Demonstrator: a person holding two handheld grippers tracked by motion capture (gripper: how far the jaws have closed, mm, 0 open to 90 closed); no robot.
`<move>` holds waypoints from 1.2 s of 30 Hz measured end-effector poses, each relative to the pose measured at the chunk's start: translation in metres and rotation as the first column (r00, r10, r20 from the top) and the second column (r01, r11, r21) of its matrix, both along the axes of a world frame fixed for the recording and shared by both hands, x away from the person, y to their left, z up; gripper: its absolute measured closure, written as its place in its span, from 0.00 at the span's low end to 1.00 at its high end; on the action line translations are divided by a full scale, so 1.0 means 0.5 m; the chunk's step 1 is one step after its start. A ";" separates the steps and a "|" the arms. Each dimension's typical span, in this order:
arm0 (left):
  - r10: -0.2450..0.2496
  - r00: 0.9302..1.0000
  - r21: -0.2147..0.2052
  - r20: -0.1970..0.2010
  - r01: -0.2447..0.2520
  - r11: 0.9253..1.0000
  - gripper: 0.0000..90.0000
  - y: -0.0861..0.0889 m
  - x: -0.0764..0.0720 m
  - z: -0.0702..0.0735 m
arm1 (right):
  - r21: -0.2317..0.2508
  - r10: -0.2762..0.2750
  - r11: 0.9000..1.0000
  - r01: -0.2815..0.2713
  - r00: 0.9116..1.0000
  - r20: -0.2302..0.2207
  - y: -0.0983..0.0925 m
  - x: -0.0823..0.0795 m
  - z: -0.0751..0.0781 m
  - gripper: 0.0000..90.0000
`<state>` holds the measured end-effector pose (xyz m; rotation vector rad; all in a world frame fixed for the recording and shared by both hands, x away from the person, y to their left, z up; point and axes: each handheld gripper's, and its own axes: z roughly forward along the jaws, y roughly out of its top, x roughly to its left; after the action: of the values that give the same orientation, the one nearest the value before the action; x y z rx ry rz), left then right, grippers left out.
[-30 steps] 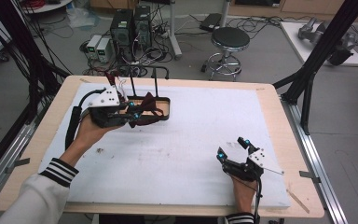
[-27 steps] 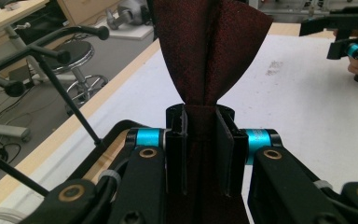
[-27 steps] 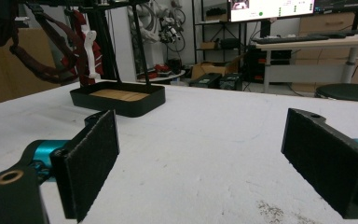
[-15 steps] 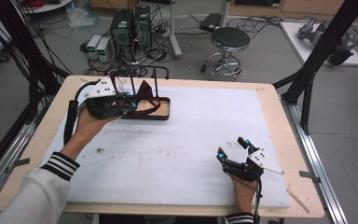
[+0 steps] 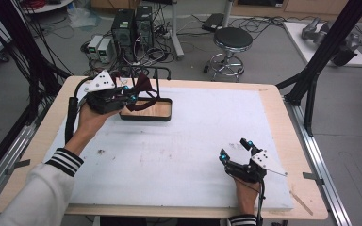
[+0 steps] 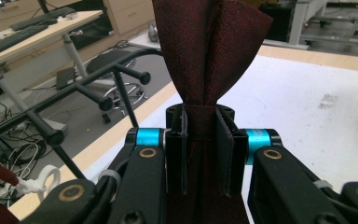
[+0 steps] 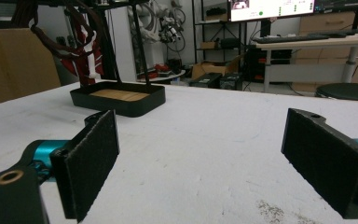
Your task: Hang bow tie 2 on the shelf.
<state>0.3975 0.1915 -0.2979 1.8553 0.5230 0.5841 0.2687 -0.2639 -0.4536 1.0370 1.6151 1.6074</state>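
My left gripper [image 5: 131,97] is shut on a dark red cloth [image 5: 142,88] and holds it in the air at the left end of a black stand. In the left gripper view the cloth [image 6: 209,46] fans upward from between the closed jaws of the left gripper [image 6: 200,135]. The stand has a black tray with a wooden floor [image 5: 147,111] and a thin rack with pegs [image 6: 98,95] rising from it. My right gripper [image 5: 235,149] rests open on the white mat near the front right. Nothing lies between the jaws of the right gripper [image 7: 200,154].
A white mat [image 5: 184,146] covers most of the wooden table [image 5: 283,117]. In the right gripper view the tray [image 7: 116,99] stands far off with the cloth [image 7: 81,37] hanging above it. Behind the table are a stool [image 5: 232,42] and computer boxes [image 5: 132,26].
My left gripper has risen and drawn back to the left with the cloth, from over the tray to its left end. The right gripper has stayed still.
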 end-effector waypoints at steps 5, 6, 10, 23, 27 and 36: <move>0.029 1.000 -0.010 0.007 -0.029 1.000 0.84 0.009 0.008 0.002 | -0.002 0.000 1.000 0.000 1.000 0.000 0.000 0.000 0.000 0.11; 0.029 1.000 -0.010 0.007 -0.029 1.000 0.84 0.009 0.008 0.002 | -0.001 0.000 1.000 0.000 1.000 -0.001 0.000 0.000 0.000 0.11; 0.047 0.999 -0.015 0.015 -0.047 0.999 0.84 0.016 0.012 0.006 | -0.006 -0.002 1.000 0.002 1.000 -0.002 0.001 0.000 0.000 0.11; 0.122 0.993 -0.075 0.011 -0.121 0.990 0.84 0.005 0.031 -0.003 | -0.007 -0.001 1.000 0.001 1.000 -0.002 0.001 0.000 0.000 0.11; 0.143 0.990 -0.090 0.004 -0.142 0.986 0.84 -0.005 0.038 -0.010 | -0.004 0.000 1.000 0.000 1.000 -0.001 0.000 0.000 0.000 0.11; 0.165 0.986 -0.090 0.019 -0.163 0.983 0.84 -0.007 0.049 0.004 | -0.001 0.003 1.000 -0.003 1.000 -0.002 0.000 0.001 0.000 0.11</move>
<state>0.4221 0.1882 -0.2961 1.7295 0.6783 0.6835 0.2693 -0.2640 -0.4536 1.0366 1.6196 1.6072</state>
